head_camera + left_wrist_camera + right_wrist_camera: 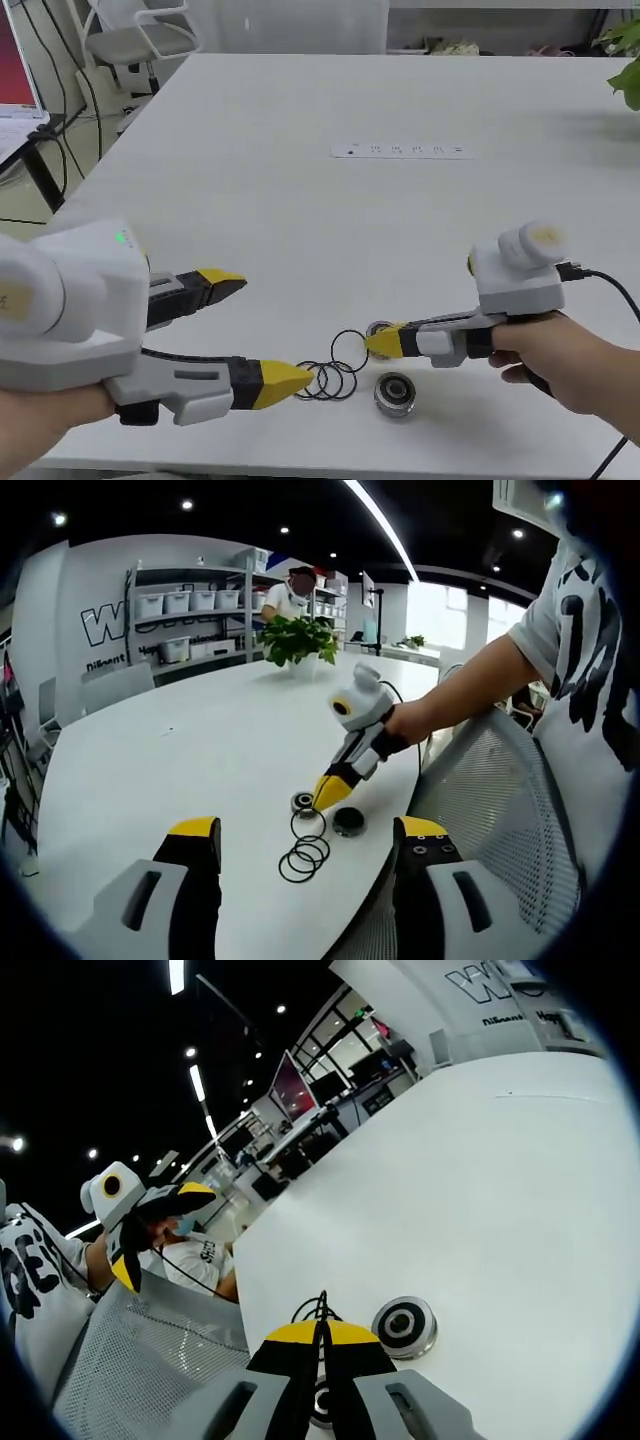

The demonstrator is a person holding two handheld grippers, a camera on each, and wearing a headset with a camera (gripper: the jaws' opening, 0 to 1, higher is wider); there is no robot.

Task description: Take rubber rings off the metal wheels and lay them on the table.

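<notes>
Several thin black rubber rings (332,378) lie overlapping near the table's front edge, also seen ahead of the left jaws (305,853). One metal wheel (396,392) stands just right of them. A second wheel (378,328) sits behind the tips of my right gripper (378,343). That gripper is shut low over the table, and one more ring (348,346) loops out from its tips. In the right gripper view one wheel (405,1325) is right of the shut jaws and another (322,1401) is under them. My left gripper (255,330) hovers open left of the rings, holding nothing.
The white table (330,210) stretches far ahead, with a printed strip (401,151) lying on it. A plant (627,60) stands at the far right edge. Office chairs (140,35) stand beyond the far left corner. A mesh chair back (480,780) is beside the person.
</notes>
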